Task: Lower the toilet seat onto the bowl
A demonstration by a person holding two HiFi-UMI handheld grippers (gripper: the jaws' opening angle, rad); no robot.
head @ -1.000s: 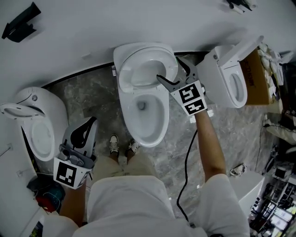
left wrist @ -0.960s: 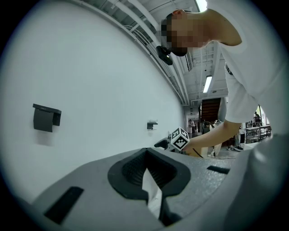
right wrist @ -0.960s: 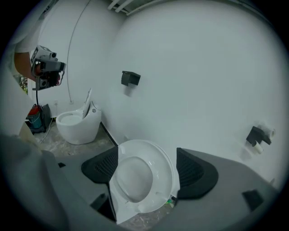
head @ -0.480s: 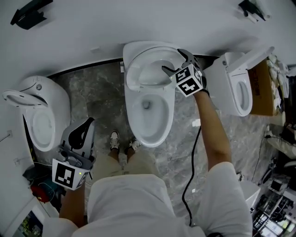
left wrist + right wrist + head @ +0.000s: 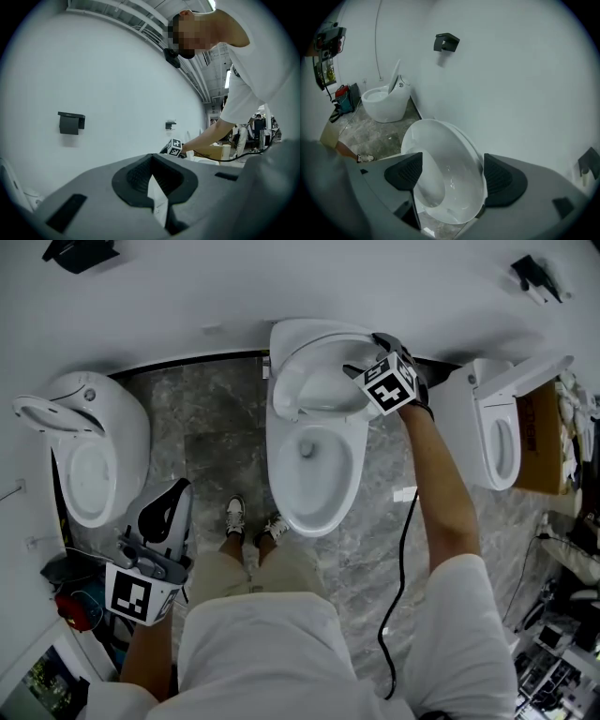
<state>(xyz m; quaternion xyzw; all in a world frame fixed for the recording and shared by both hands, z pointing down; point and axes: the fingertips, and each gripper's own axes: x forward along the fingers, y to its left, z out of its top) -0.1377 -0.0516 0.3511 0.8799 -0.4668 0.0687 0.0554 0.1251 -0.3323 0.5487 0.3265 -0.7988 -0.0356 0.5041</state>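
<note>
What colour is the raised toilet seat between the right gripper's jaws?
Glossy white. The toilet seat shows best in the right gripper view.

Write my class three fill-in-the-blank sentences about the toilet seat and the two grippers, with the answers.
The toilet seat stands ___, off the bowl.
The right gripper has its jaws ___, one either side of the seat.
The left gripper has its jaws ___.
Missing words: raised; apart; together.

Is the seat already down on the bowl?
No, the seat stands raised, between the right gripper's parted jaws.
</note>
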